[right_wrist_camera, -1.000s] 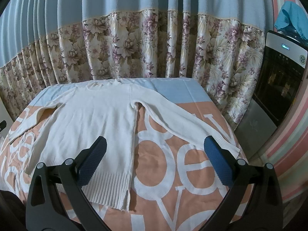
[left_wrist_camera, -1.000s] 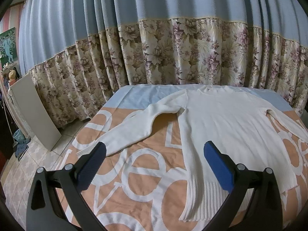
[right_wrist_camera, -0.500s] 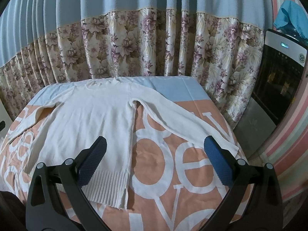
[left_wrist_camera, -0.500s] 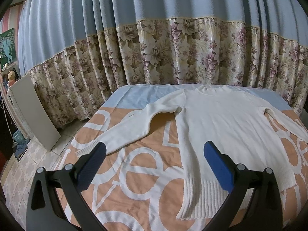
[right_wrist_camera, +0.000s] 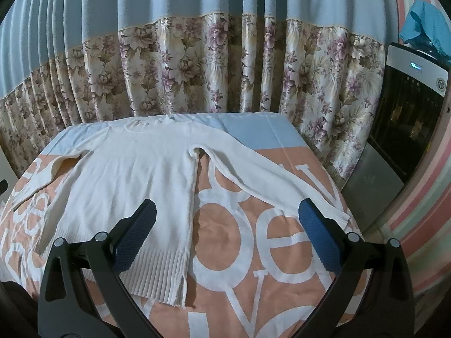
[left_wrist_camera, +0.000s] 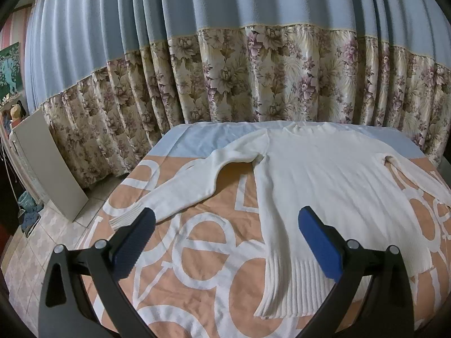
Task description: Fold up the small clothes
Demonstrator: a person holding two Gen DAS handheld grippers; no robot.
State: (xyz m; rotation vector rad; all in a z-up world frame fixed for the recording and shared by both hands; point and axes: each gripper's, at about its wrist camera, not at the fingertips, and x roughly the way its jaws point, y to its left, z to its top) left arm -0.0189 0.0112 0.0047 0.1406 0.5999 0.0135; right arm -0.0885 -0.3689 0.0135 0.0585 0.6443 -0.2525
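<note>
A white knitted sweater [left_wrist_camera: 332,180] lies flat on the orange and white bedspread [left_wrist_camera: 203,253], neck toward the curtain, both sleeves spread outward. It also shows in the right wrist view [right_wrist_camera: 135,186]. My left gripper [left_wrist_camera: 225,225] is open and empty, held above the bed near the sweater's left hem corner and left sleeve cuff [left_wrist_camera: 124,218]. My right gripper [right_wrist_camera: 227,222] is open and empty, above the right hem corner [right_wrist_camera: 169,281], with the right sleeve cuff [right_wrist_camera: 332,211] by its right finger.
A blue and floral curtain [left_wrist_camera: 253,84] hangs behind the bed. A white board [left_wrist_camera: 50,163] leans at the left over a tiled floor. A dark water dispenser [right_wrist_camera: 408,118] stands right of the bed. The bed's edges fall off on both sides.
Both grippers have drawn back and risen slightly, so the sweater sits a little lower and farther in both views. The sweater has not moved.
</note>
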